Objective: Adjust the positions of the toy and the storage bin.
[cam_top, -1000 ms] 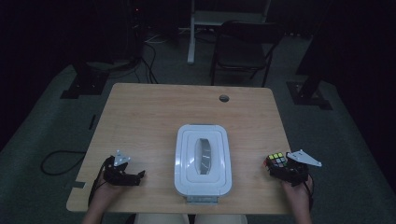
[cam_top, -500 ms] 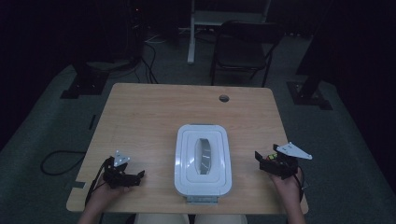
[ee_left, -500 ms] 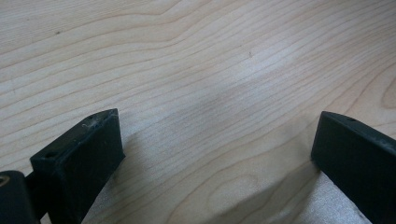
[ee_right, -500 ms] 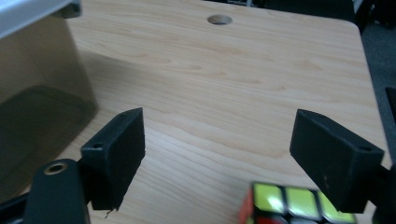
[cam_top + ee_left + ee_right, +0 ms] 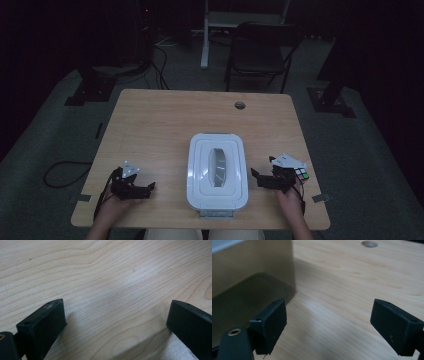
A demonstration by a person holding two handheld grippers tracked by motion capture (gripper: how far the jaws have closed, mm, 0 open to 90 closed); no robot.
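A white lidded box with a clear strip in its lid stands at the table's front middle. My right gripper sits just right of it, pointing at its side wall. Its jaws stand wide and have just been opening, with bare wood between them. A colour cube lies on the table at the right of that gripper, beside the hand. Left of the box, my left gripper rests open on the wooden table, nothing between its jaws.
A round cable hole sits near the table's far edge, also seen as the hole. A dark chair stands behind the table. Cables lie on the floor at the left.
My right gripper has slid left toward the box; the cube that was by its jaws now lies behind it on the right. The left gripper has kept still.
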